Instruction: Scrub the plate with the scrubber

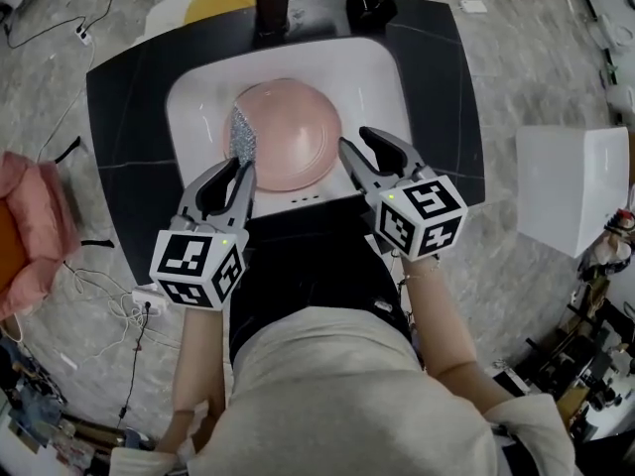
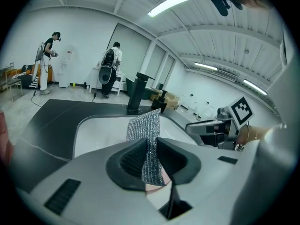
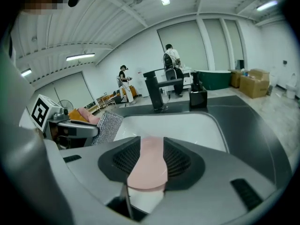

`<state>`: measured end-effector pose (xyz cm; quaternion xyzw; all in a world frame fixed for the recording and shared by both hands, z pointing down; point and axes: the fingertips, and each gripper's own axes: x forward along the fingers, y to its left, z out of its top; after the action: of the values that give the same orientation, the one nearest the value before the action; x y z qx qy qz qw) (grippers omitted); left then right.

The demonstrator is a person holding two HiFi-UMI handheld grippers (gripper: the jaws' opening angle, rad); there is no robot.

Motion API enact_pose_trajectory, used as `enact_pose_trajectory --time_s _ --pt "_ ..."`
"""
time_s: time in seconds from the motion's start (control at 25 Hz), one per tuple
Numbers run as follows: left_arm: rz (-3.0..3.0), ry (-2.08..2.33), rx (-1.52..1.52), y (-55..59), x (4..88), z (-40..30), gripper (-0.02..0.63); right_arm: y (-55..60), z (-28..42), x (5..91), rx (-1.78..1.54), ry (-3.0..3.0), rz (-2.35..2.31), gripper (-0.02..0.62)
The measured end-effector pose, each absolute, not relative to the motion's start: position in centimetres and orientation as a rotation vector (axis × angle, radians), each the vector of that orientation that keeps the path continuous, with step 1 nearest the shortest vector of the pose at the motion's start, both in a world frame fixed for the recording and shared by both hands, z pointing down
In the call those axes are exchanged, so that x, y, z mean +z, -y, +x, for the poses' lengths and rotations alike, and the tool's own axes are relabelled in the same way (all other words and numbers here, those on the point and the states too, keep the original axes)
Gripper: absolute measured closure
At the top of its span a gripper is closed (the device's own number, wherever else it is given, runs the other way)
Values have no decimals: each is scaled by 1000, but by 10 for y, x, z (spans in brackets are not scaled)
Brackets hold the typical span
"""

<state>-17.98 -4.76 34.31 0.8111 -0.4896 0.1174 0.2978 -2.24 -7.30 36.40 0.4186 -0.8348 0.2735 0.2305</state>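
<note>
So: L gripper clamps silver mesh scrubber; R gripper grips pink plate by rim, in white sink. Scrubber at plate's left edge. Scrubbing prob. just starting, whole face left.

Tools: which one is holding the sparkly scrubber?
The left tool, shut on the silver scrubber. The right tool grips the pink plate by its rim instead.
</note>
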Motion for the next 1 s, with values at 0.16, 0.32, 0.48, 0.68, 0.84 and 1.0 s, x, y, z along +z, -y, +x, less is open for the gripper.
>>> enact_pose_trajectory --time_s 0.16,0.32,0.48,0.68,0.84,1.0 --pt "2136 1315 359 52 354 -177 522 84 -28 383 774 2261 1092 438" --pt "2137 1299 417 55 366 -170 522 97 -29 402 782 2194 1037 426" --pt "2175 1277 518 59 379 -162 522 107 -32 418 772 2152 984 428" --pt "2165 1214 613 67 400 -156 522 111 -36 442 806 2116 900 423" --pt "2181 1175 671 75 415 -150 522 114 -32 455 831 2091 878 419" --pt "2170 1187 732 84 428 -153 522 118 -26 471 851 2054 866 426"
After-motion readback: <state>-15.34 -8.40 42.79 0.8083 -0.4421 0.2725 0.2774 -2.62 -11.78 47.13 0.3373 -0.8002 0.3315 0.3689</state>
